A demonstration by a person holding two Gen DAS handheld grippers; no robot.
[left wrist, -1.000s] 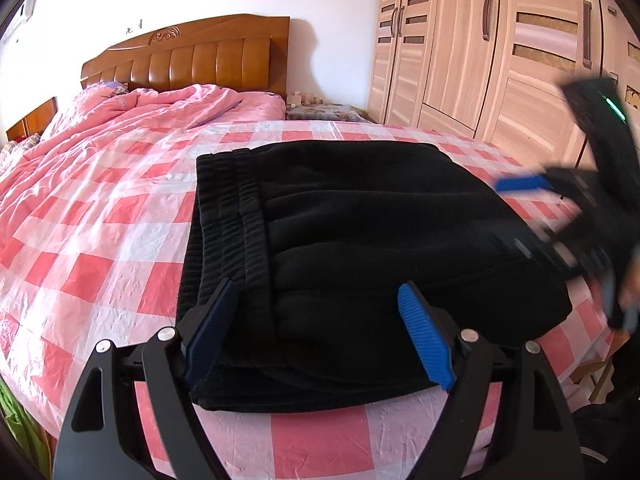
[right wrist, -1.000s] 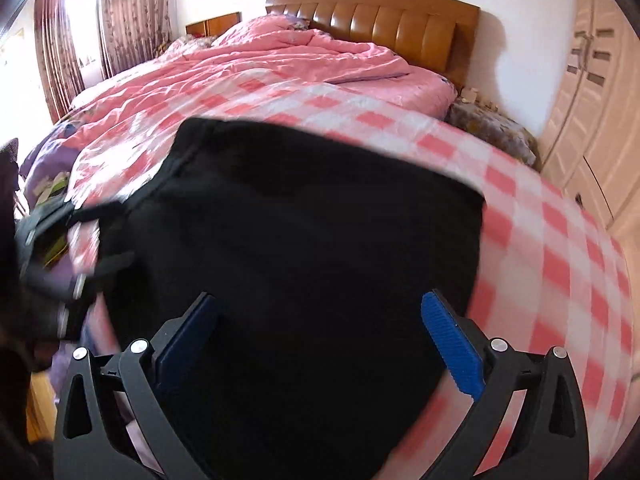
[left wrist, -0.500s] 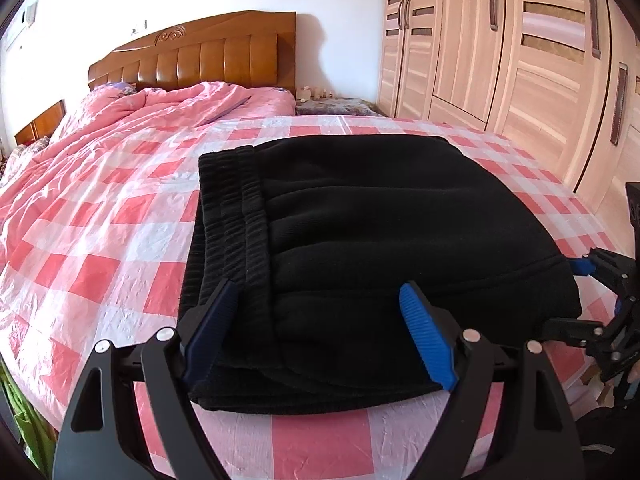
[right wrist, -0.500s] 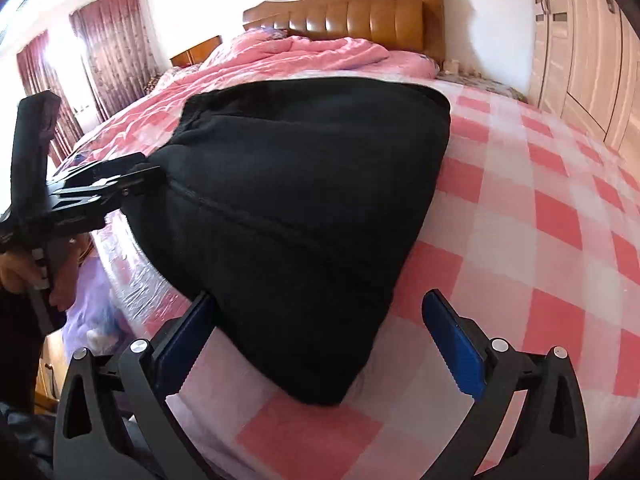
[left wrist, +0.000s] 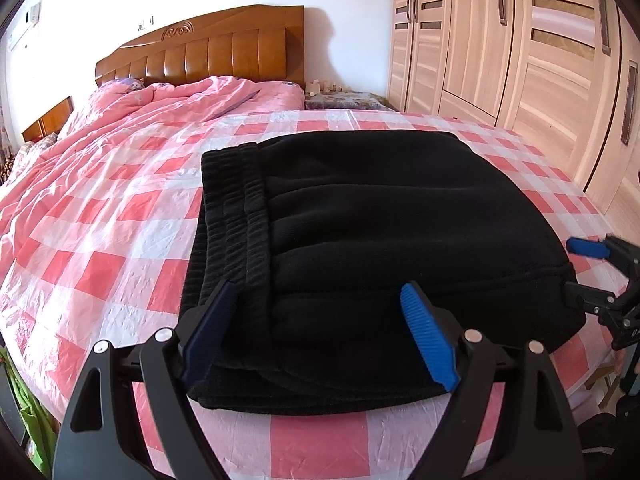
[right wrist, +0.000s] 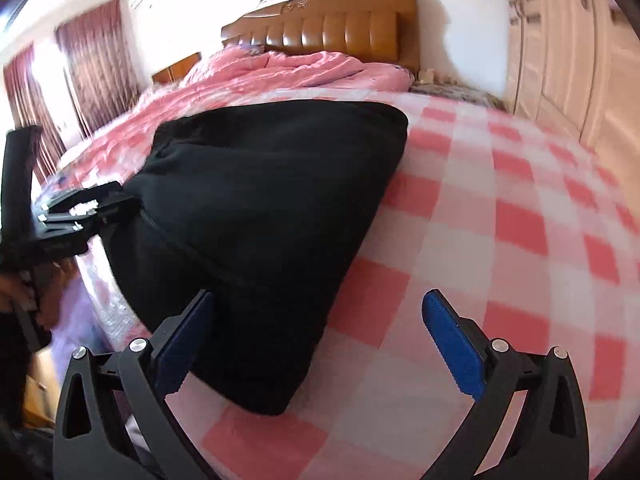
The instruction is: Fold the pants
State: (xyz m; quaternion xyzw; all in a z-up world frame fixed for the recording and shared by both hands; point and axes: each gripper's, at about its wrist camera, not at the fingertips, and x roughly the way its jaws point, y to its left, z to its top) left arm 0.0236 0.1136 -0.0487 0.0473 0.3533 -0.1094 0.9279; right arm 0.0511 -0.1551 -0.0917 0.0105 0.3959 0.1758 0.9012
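Black pants (left wrist: 360,248) lie folded in a thick stack on the pink checked bed sheet (left wrist: 100,240), with the ribbed waistband (left wrist: 232,216) on the left. My left gripper (left wrist: 320,336) is open, its blue fingers standing over the near edge of the stack. My right gripper (right wrist: 320,344) is open at the stack's right corner; the pants (right wrist: 260,220) lie partly between its fingers. It also shows in the left wrist view (left wrist: 576,272) at the stack's right edge. The left gripper shows in the right wrist view (right wrist: 80,212) at the far left.
A pink duvet (left wrist: 168,108) is heaped at the head of the bed under a wooden headboard (left wrist: 208,52). Wooden wardrobes (left wrist: 520,48) stand along the right. The bed's near edge (left wrist: 360,448) is just below my grippers. Curtains (right wrist: 92,64) hang at the left.
My right gripper has come down from above the pants to the right corner of the stack and backed off a little. The left gripper has barely moved.
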